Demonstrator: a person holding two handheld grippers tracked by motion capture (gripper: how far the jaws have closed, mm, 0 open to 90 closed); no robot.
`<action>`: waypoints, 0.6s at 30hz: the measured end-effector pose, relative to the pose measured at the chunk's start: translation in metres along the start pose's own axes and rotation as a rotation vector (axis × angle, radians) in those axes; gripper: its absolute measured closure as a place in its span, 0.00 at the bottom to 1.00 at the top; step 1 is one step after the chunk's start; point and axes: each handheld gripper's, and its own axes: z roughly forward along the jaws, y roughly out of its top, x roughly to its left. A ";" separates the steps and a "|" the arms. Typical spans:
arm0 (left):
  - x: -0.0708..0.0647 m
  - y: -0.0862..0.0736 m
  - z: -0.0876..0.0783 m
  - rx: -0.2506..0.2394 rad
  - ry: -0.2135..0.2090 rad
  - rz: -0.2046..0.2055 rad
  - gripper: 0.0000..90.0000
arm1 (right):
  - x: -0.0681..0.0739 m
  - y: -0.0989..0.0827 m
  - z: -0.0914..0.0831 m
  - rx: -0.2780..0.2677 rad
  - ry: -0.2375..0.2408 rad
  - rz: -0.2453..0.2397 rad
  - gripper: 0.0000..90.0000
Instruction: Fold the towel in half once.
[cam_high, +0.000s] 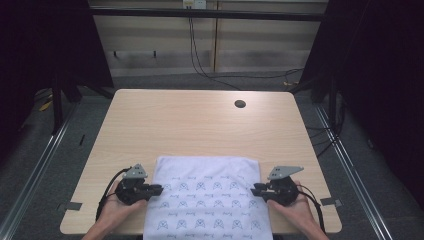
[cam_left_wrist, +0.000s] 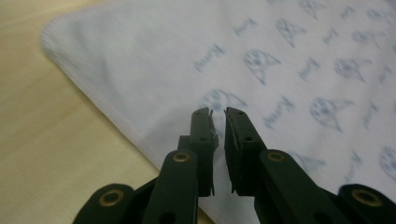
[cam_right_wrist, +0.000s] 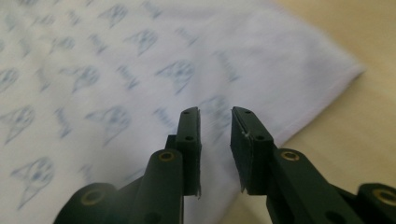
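A white cloth (cam_high: 207, 197) printed with small blue figures lies flat on the near half of the wooden table (cam_high: 200, 125), its front part hanging over the near edge. My left gripper (cam_high: 158, 189) rests at the cloth's left edge, pointing right. In the left gripper view the cloth (cam_left_wrist: 154, 60) lies under my left gripper (cam_left_wrist: 217, 112), whose jaws stand a narrow slit apart with nothing between them. My right gripper (cam_high: 255, 189) sits at the cloth's right edge, pointing left. Over the cloth (cam_right_wrist: 116, 70), my right gripper (cam_right_wrist: 215, 111) is slightly open and empty.
A round cable hole (cam_high: 240, 104) sits in the table's far right part. Tape marks (cam_high: 74, 205) lie at the near corners. Black cables (cam_high: 210, 75) run across the floor behind the table, with dark frames on both sides.
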 end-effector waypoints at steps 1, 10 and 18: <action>0.004 0.004 0.003 -0.009 0.007 -0.014 0.90 | -0.007 0.004 0.000 -0.020 -0.020 0.009 0.79; 0.040 0.043 0.005 -0.112 0.129 -0.059 0.81 | -0.062 0.041 0.032 -0.008 -0.140 0.041 0.59; 0.050 0.044 0.015 -0.101 0.127 -0.095 0.68 | -0.075 0.046 0.045 -0.007 -0.129 0.057 0.58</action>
